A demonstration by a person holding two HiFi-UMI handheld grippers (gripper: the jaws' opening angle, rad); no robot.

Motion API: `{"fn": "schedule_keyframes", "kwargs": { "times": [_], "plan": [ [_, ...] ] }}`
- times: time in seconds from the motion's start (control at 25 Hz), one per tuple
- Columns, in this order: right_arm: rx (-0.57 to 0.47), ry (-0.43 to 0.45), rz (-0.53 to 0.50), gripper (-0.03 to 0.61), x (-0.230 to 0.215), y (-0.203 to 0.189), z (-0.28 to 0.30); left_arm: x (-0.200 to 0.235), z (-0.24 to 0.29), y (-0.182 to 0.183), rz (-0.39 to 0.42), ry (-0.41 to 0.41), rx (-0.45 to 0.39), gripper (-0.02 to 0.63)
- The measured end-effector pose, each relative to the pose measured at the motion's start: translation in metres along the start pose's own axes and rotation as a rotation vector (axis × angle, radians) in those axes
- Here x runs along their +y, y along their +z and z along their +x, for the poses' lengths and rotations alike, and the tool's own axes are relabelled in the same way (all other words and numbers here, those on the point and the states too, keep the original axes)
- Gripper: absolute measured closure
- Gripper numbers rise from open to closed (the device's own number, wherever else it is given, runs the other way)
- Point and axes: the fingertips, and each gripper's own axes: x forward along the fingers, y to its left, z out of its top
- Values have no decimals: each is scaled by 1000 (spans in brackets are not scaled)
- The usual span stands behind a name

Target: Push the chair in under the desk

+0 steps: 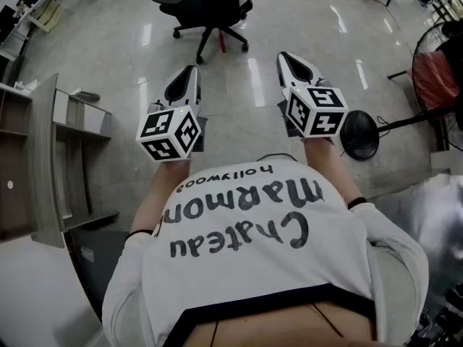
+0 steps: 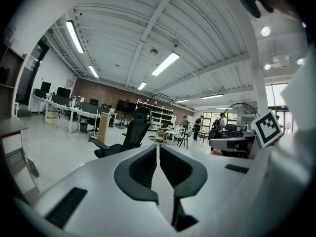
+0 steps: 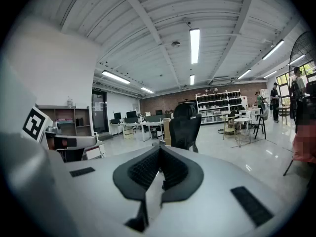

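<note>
A black office chair (image 1: 210,6) stands alone on the glossy floor at the top of the head view, well ahead of both grippers. It also shows in the left gripper view as the chair (image 2: 131,135), side on, and in the right gripper view as the chair (image 3: 186,125), seen from behind. My left gripper (image 1: 189,69) is held out in front of the person's chest, jaws shut with nothing between them. My right gripper (image 1: 283,55) is beside it, also shut and empty. Both point roughly level toward the chair, neither touching it.
A grey shelf unit (image 1: 51,157) stands at the left, with a white surface (image 1: 22,295) below it. A floor fan's black round base (image 1: 359,134) and cage (image 1: 438,56) are at the right. Rows of desks (image 2: 74,111) and people stand far back.
</note>
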Motion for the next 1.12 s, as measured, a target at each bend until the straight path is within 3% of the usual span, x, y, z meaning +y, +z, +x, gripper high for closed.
{"fn": "schedule_keyframes", "kwargs": {
  "times": [0.28,0.56,0.8,1.12],
  "plan": [
    [-4,6,7,571,-11,-6,3,0,4,-3,0,26,-13,581],
    [-4,15,86,569,-27,-16,24,13,18,-2,-28,14,-42,581],
    [22,-8,64,569,-45,-12,63,37,66,2,-41,0,-39,581],
    [22,-22,60,569,-67,31,139,68,158,51,-22,-73,-45,581]
  ]
}}
